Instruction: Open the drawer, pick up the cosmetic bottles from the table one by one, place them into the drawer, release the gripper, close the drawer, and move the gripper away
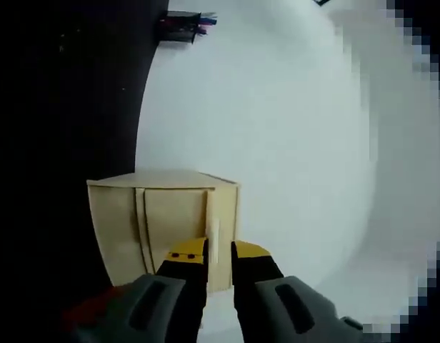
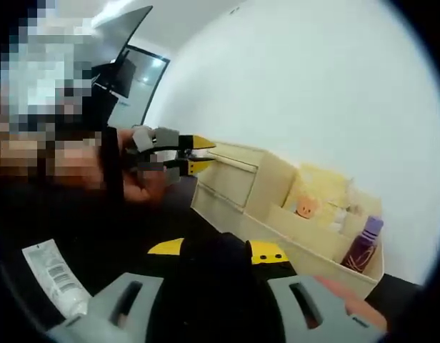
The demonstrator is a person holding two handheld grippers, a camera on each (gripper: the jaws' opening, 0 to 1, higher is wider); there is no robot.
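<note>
Two yellow-tipped grippers are at work around a pale wooden desktop organiser (image 2: 277, 193) standing on a black table (image 2: 98, 221) against a white wall (image 2: 313, 86).

By my judgement the task is at its start: the shallow wooden drawer front (image 2: 227, 182) sits flush with the cabinet, so opening it looks like the step in hand, and everything after it remains.

In the left gripper view the left gripper (image 1: 218, 251) has its jaws a small way apart, one on each side of a thin pale upright strip (image 1: 213, 239) on the drawer front (image 1: 173, 229), which I take to be the handle. Whether the tips press on it I cannot tell. In the right gripper view that left gripper (image 2: 198, 153) reaches in just beside the drawer's left end.

One white printed cosmetic tube (image 2: 56, 279) lies flat on the table, near the right gripper (image 2: 216, 250) and left of it, untouched. A dark purple bottle with a lilac cap (image 2: 363, 246) stands upright in the organiser's open front tray, well apart from both grippers. The right gripper hangs above the table with its jaws parted and nothing between them.
</note>
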